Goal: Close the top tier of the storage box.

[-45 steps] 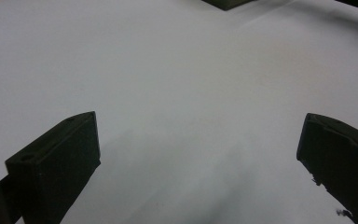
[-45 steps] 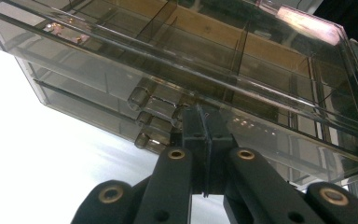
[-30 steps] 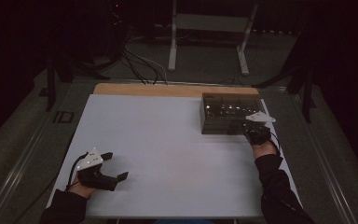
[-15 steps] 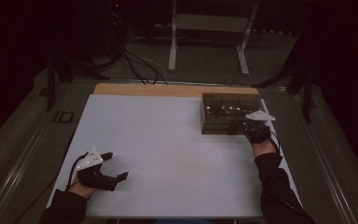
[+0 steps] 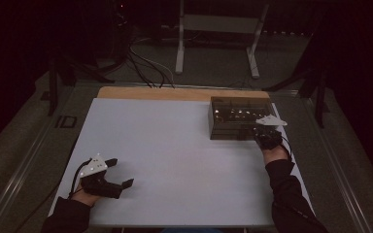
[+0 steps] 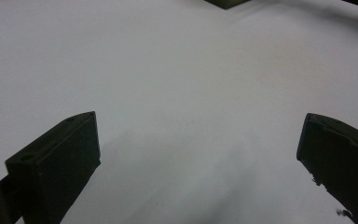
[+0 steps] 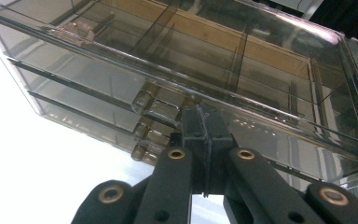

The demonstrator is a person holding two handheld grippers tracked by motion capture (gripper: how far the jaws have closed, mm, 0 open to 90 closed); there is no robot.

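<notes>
Left claw point(image 5: 119, 173) sits nearest, on the front left of the white table point(image 5: 175, 160), jaws spread wide, nothing between them. In the left gripper view it's bare table ahead of the left claw point(image 6: 200, 154).

Right claw point(image 5: 258, 137) is at the far right of the table, jaws pressed together, tips right at the front face of the smoky clear plastic drawer box point(image 5: 240, 116). In the right gripper view the right claw point(image 7: 204, 122) is against the box front, by the moulded handle point(image 7: 151, 100) of one of the stacked drawers. Can't tell if it pinches anything or just touches.

Risk, as I judge it: box looks light and nothing braces it. A pull on a handle with the left claw well apart could drag or tip the whole box instead of sliding a drawer. Closed tips could also slip off that small handle.

Contents: dividers and compartments visible through the drawer box point(image 7: 242, 60); compartments look empty, though tint and glare hide detail.
</notes>
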